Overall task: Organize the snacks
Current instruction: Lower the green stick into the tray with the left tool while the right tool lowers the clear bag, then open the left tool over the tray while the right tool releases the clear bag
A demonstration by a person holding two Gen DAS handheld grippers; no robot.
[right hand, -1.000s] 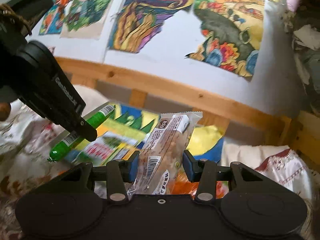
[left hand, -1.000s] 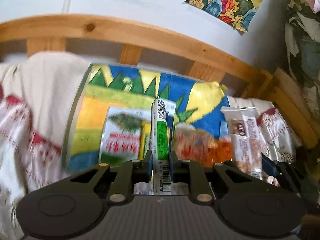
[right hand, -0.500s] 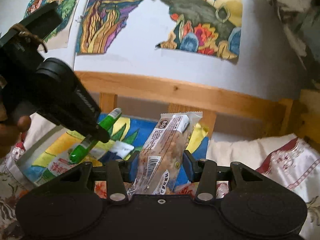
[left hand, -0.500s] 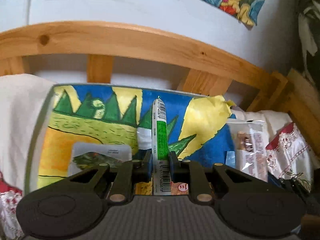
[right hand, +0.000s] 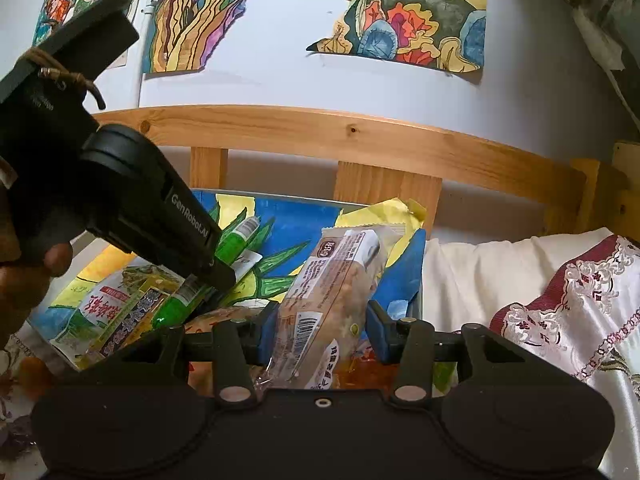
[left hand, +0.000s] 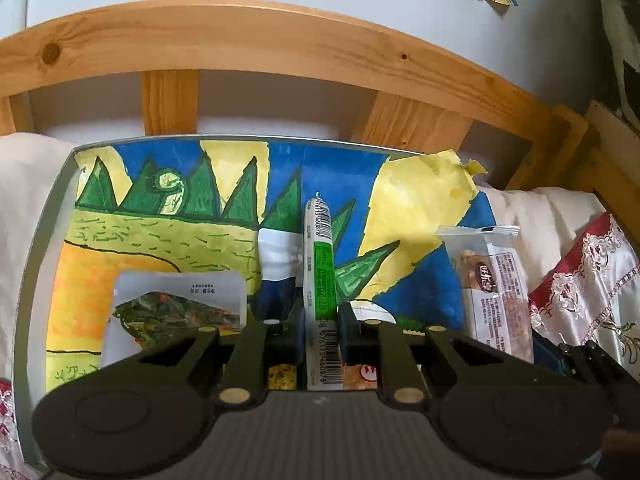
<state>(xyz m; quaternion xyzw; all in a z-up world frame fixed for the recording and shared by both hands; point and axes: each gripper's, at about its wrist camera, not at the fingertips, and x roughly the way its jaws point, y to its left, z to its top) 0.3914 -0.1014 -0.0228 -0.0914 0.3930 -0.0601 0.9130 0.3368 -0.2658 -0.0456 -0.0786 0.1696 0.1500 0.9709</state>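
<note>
Snack packets [left hand: 180, 308] lie in the tray [left hand: 40, 240], seemingly.

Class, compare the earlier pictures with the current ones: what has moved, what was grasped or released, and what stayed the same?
Both grippers advanced over the tray toward the wooden rail, which now looms larger. Nothing was taken or released. The left gripper stays clamped on the green stick snack, the right gripper on the nut bar packet. The packets in the tray lie unchanged.

Wooden rail [left hand: 248, 36], wall drawings [right hand: 404, 20], white embroidered cloth [right hand: 568, 292]
</note>
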